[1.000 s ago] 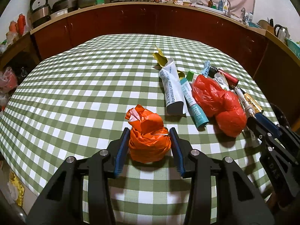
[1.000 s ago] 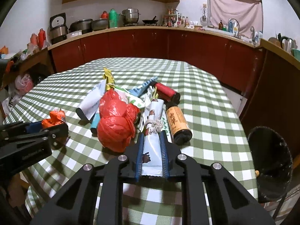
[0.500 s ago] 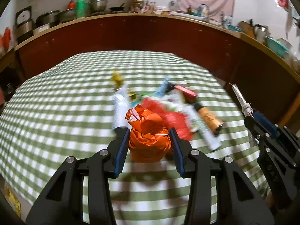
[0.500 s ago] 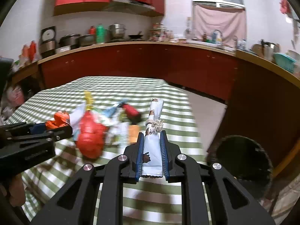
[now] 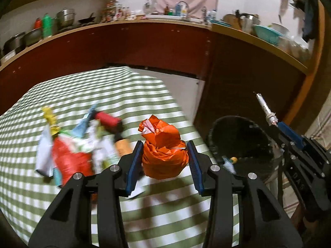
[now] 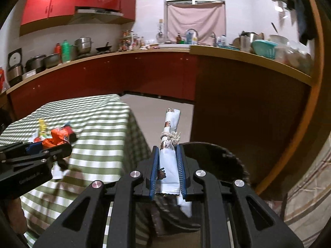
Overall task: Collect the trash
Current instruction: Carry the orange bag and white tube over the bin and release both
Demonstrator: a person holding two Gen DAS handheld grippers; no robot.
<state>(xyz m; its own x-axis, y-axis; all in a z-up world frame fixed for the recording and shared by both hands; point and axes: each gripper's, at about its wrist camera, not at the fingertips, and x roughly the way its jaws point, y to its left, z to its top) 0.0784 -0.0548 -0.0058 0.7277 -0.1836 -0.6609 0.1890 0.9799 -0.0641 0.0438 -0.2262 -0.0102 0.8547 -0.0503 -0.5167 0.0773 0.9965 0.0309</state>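
My left gripper is shut on a knotted orange plastic bag, held above the right edge of the green checked table. My right gripper is shut on a rolled white wrapper tied with string, held over the black trash bin. The bin also shows in the left wrist view, on the floor right of the table, with a few scraps inside. The right gripper shows there above the bin's far side. The left gripper shows at the left of the right wrist view.
A blurred pile of trash lies on the table: a red bag, tubes, a red-capped bottle, a yellow scrap. Dark red cabinets with a cluttered counter run behind. A wooden cabinet stands right behind the bin.
Both grippers have swung right, off the pile toward the bin, each still holding its item. The right gripper is now over the bin; the left has reached the table's right edge.
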